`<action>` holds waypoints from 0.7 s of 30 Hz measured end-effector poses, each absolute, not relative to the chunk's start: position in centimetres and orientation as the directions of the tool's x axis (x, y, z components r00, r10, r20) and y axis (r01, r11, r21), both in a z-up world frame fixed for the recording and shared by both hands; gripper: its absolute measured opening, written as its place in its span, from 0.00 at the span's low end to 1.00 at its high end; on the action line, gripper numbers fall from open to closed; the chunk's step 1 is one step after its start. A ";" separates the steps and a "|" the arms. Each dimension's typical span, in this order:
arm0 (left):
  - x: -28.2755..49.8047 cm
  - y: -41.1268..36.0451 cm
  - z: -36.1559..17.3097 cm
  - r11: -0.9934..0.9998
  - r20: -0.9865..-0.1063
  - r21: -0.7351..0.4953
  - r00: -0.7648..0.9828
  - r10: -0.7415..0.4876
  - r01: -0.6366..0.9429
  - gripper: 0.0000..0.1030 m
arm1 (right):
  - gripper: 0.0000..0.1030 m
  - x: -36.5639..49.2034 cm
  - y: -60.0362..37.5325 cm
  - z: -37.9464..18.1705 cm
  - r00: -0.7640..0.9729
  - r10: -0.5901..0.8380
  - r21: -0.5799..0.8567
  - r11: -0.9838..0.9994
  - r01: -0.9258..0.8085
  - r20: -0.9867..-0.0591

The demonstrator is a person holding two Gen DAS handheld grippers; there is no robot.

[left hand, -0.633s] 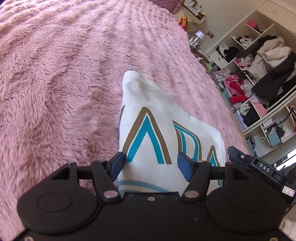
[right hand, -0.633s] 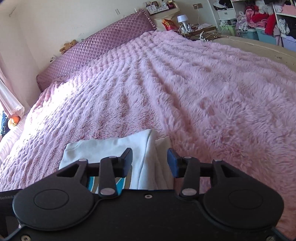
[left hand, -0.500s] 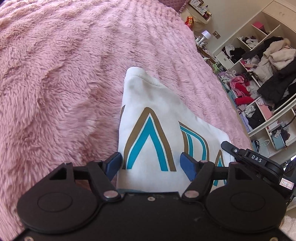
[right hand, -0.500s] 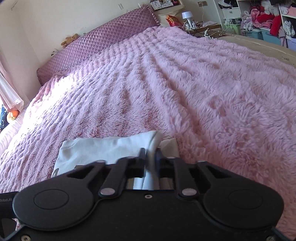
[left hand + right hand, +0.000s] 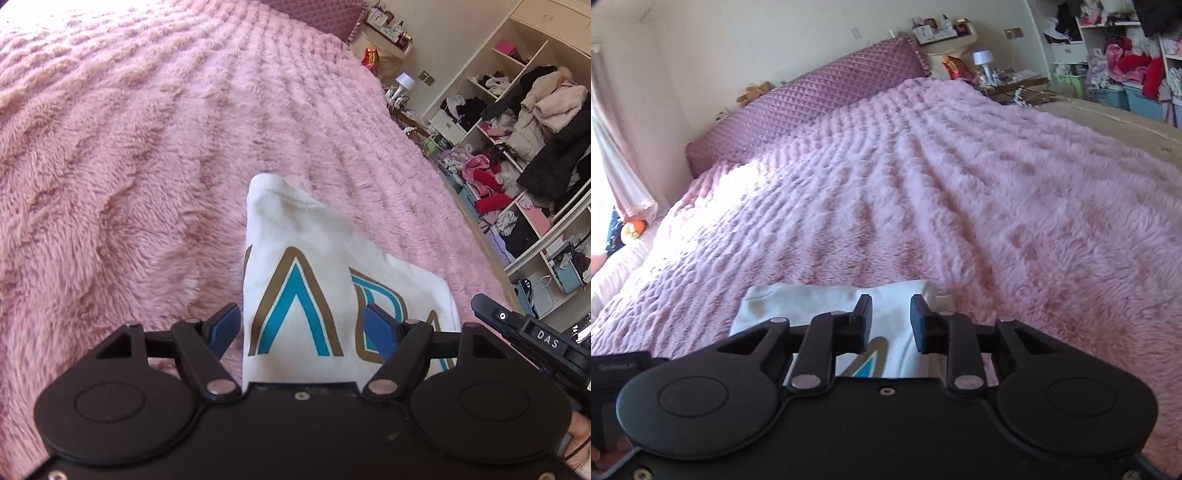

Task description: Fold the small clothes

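cluttered shelving (image 5: 517, 147) off to the right of the bed, heaped with coats and pink and red clothes; a small white lamp (image 5: 983, 61) and a red snack bag (image 5: 955, 67) on the nightstand by the quilted purple headboard cushion (image 5: 820, 99); a teddy bear (image 5: 753, 91) perched on top of it. nothing lying on the fluffy pink blanket (image 5: 129, 147) between the tongs and the headboard

folded white garment (image 5: 306, 280) flat on the blanket, right in front of both tools, teal and gold letters facing up. long axis running away from the left camera toward the head of the bed, narrow hemmed end pointing farthest out; seen from the right wrist as a broad pale strip lying crosswise, with a second folded layer peeking out at its right edge

left tongs (image 5: 301, 326) spread wide and opening further, blue pads (image 5: 380, 328) standing apart on either side of the printed cloth, gripping nothing. right tongs (image 5: 889, 317) opening, a clear gap between the pads, cloth below and in the gap but not pinched

half a second earlier, right pads pressed together on the fold's edge, now released; left pads a little wider than before, garment much where it was
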State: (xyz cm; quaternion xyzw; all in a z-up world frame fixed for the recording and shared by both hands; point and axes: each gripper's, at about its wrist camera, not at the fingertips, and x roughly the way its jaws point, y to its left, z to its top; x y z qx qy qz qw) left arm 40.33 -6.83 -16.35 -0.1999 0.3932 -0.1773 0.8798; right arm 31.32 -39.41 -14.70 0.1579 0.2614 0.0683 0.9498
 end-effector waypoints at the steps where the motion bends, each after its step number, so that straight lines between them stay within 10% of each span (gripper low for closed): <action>1: 39.8 -6.9 -15.9 0.854 -0.608 -0.490 0.635 -0.477 0.172 0.72 | 0.23 30.5 -38.9 -14.3 0.851 0.232 0.321 0.944 -0.079 -0.472; 15: 37.3 -10.3 -18.3 0.857 -0.655 -0.407 0.552 -0.515 0.316 0.73 | 0.14 27.9 -38.6 -18.2 0.771 0.294 0.300 0.943 -0.140 -0.565; 18: 36.7 -7.9 -17.8 0.853 -0.642 -0.437 0.565 -0.518 0.285 0.73 | 0.47 27.8 -41.4 -17.2 0.793 0.337 0.394 0.909 -0.134 -0.508; 21: 37.0 -4.8 -19.6 0.866 -0.700 -0.470 0.524 -0.485 0.174 0.73 | 0.51 28.1 -44.3 -18.0 0.773 0.374 0.479 0.871 -0.105 -0.512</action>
